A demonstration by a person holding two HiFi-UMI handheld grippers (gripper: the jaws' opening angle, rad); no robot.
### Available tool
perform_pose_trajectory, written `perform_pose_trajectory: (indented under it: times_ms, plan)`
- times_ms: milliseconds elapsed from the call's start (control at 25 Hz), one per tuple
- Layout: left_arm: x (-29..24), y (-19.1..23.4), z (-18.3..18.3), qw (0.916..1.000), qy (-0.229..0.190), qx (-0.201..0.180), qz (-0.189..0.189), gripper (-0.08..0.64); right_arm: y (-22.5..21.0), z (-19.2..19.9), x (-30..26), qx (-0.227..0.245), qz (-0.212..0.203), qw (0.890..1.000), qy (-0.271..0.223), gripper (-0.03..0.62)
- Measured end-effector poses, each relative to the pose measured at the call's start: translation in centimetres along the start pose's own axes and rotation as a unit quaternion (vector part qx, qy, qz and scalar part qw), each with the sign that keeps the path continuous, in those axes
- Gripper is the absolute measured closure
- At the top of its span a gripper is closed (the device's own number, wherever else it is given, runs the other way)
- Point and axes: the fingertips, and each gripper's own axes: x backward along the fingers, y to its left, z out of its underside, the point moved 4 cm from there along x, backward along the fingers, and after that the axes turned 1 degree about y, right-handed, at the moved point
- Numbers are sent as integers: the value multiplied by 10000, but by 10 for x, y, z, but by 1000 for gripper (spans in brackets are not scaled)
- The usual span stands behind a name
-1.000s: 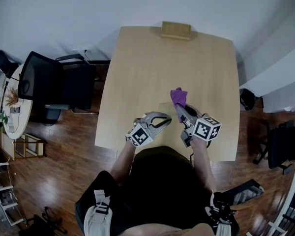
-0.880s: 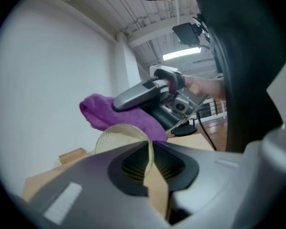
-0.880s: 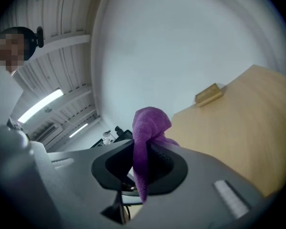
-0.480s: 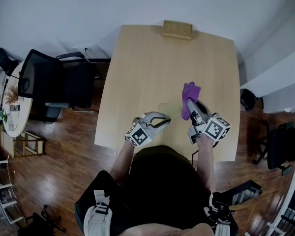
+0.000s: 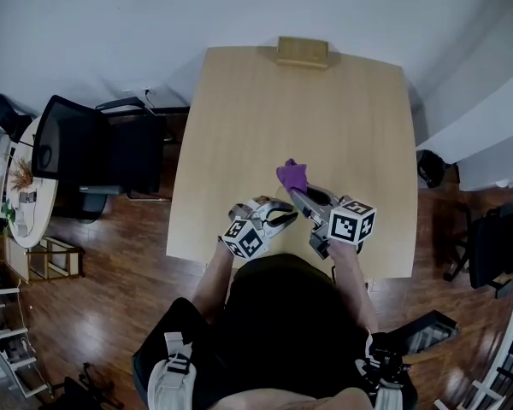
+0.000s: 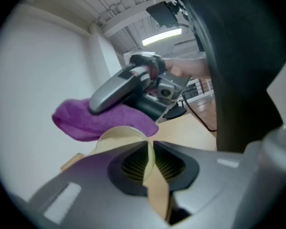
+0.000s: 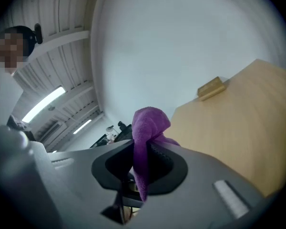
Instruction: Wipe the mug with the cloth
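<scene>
Right gripper [image 5: 297, 193] has swung back across the table from its spot half a second ago, further toward the table's right edge. It carries the purple terry cloth [image 5: 291, 176] in to the mug and now sits just beside the left gripper [image 5: 284, 213]. The left gripper has barely shifted.

Both are over the near half of the light wooden table [image 5: 239, 126], close to its near edge.

The left gripper's jaws pinch a thin strip of the pale yellow ceramic mug [image 6: 121, 135]. The pads sit on both sides of the strip, and the mug's round rim shows just past the fingertips. These jaws have just been opening a little, with the mug still between them. The mug is held over the table's near edge, and from the head view it is hard to pick out against the wood.

The right gripper's jaws are clamped on the cloth, with a fold sticking up past the tips and a tail hanging below. In the left gripper view the cloth bunches right at the mug's rim, though contact cannot be confirmed.

A small wooden block [image 5: 303, 51] sits at the table's far edge. A black mesh office chair [image 5: 85, 148] stands off the table's left side.
</scene>
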Motion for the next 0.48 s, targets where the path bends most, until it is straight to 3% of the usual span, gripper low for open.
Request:
perform_pose_trajectory:
  times_ms: [80,120,160,200,280,320,360,400,440,480]
  plan:
    - [2,10,3,9967,-273,721,-256,505,26,2,-7,6,-625,9980,86,531]
    - [7,21,3,9882,-571,1353,-434,513,36,1,-10,15,-917,9958,46,531]
    - [14,34,2,9698,-986,2152,-588,517,42,-1,-9,49,-1115,9937,-92,531]
    - [23,49,-3,9384,-1485,3044,-687,517,42,-7,-5,101,-1172,9925,-334,531]
    - [40,76,-13,8489,-2492,4597,-773,517,25,-28,20,150,-826,9908,-1057,531]
    - [48,86,-16,8068,-2893,5089,-802,517,11,-40,37,117,-493,9878,-1470,531]
    - [54,92,-18,7771,-3168,5374,-832,517,-2,-51,53,82,-136,9826,-1851,531]
    - [58,96,-18,7630,-3303,5490,-861,517,-12,-60,67,81,180,9763,-2155,531]
    - [61,98,-21,7619,-3326,5488,-877,517,-18,-67,76,126,409,9707,-2365,531]
    - [62,100,-25,7683,-3293,5420,-869,517,-19,-72,81,209,535,9671,-2477,531]
